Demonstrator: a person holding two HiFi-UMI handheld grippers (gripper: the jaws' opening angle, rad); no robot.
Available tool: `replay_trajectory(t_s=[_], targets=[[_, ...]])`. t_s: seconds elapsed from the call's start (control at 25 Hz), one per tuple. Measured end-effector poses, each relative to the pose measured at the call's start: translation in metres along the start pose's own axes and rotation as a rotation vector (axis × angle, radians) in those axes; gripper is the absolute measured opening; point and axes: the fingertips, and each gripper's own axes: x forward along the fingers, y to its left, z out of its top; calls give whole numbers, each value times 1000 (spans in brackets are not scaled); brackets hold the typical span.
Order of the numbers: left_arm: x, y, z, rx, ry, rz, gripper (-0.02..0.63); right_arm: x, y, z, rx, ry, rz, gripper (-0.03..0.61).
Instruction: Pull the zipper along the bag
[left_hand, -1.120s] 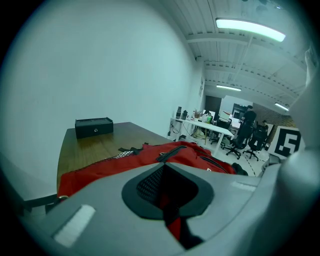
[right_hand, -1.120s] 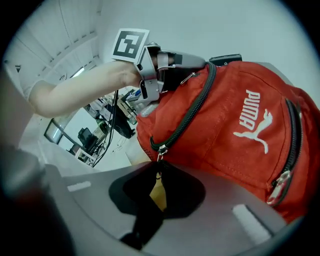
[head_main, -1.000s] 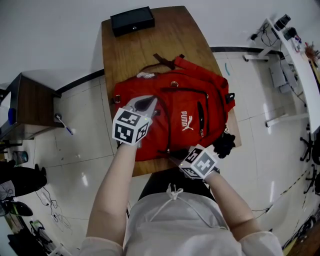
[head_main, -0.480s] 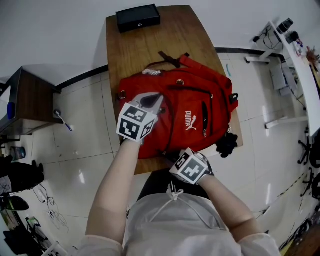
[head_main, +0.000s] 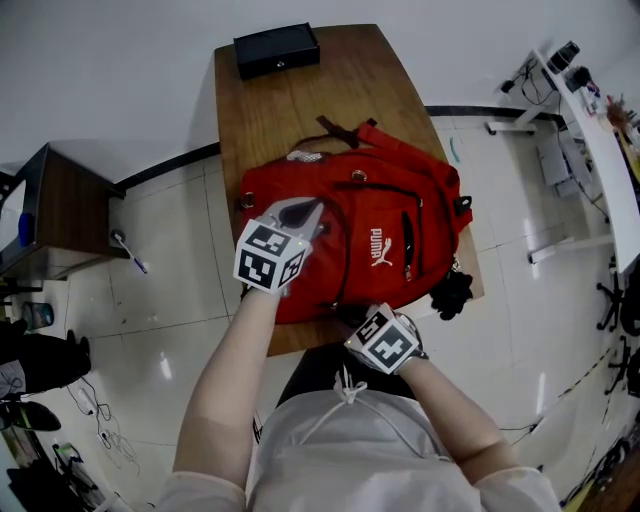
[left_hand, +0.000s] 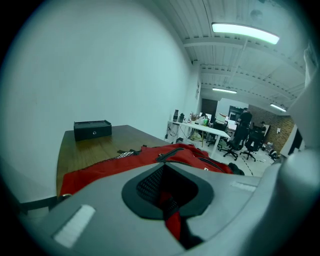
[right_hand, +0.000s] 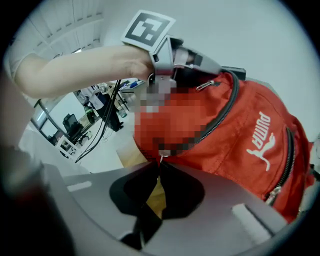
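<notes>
Zipper pull (right_hand: 160, 159) at near edge of bag (head_main: 395, 215), right at tips of right gripper (right_hand: 159, 167). Left gripper (head_main: 298, 212) farther off, on bag's left panel. Zipper track (head_main: 346, 262) runs from pull toward far side, then curves right. Right jaws have just been opening. Tips almost together, thin pale pull seemingly pinched between them, though too small to be sure. Left jaws clamped on fold of red fabric. Bag red, soft, lying flat on wooden table (head_main: 300, 100), white logo facing up.
</notes>
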Motion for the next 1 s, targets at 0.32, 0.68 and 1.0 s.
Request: replay_trajectory(t_s=[0.32, 0.68, 1.0], targets=[[-69, -51, 24, 89, -138, 3, 6, -66, -42, 19, -23, -214, -187, 6], [-166, -176, 34, 84, -343, 99, 6, -182, -7, 39, -270, -624, -229, 6], [-200, -301, -2, 118, -420, 202, 6, -247, 62, -41, -236, -784, -106, 6]])
